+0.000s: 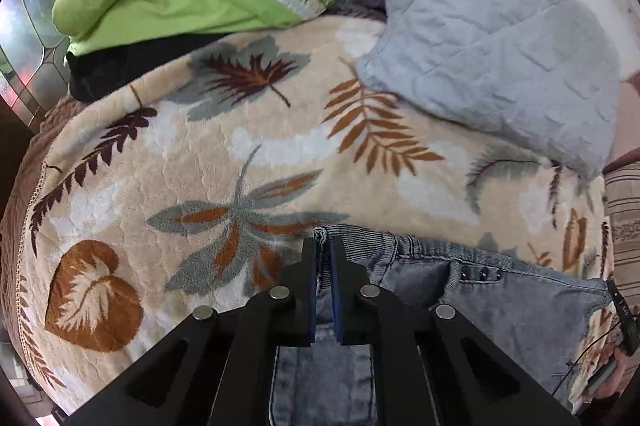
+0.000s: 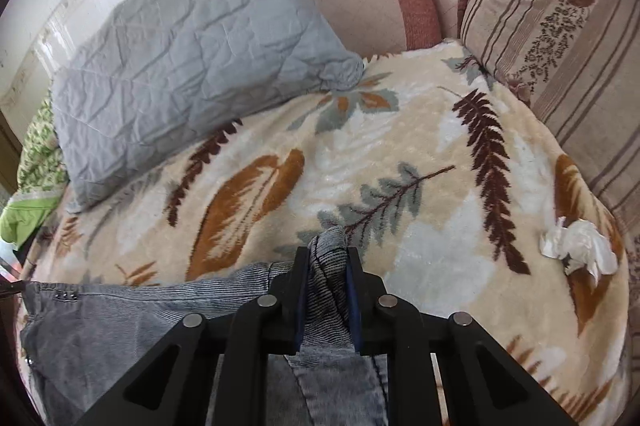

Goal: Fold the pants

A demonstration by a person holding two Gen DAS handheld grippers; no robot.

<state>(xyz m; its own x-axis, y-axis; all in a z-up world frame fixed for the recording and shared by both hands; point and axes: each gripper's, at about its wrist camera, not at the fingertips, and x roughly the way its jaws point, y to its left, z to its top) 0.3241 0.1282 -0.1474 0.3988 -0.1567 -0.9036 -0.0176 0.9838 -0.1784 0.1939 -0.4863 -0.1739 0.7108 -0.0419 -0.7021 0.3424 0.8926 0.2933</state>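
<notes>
Pants [image 1: 520, 306], grey denim, lie on the leaf-print blanket [image 1: 200, 153], at its near edge, waistband stretched between my two grippers. My left gripper [image 1: 324, 258] is clamped on one waistband corner; my right gripper [image 2: 328, 266] is clamped on a thick bunch of the waistband at the other end. Step in hand, I judge: grasp done, lift starting, no fold made yet. Next needs both ends raised evenly, fabric kept taut, then laid flat on the blanket, short of the grey pillow [image 2: 192, 45] at its far side and the crumpled tissue [image 2: 580, 246].
</notes>
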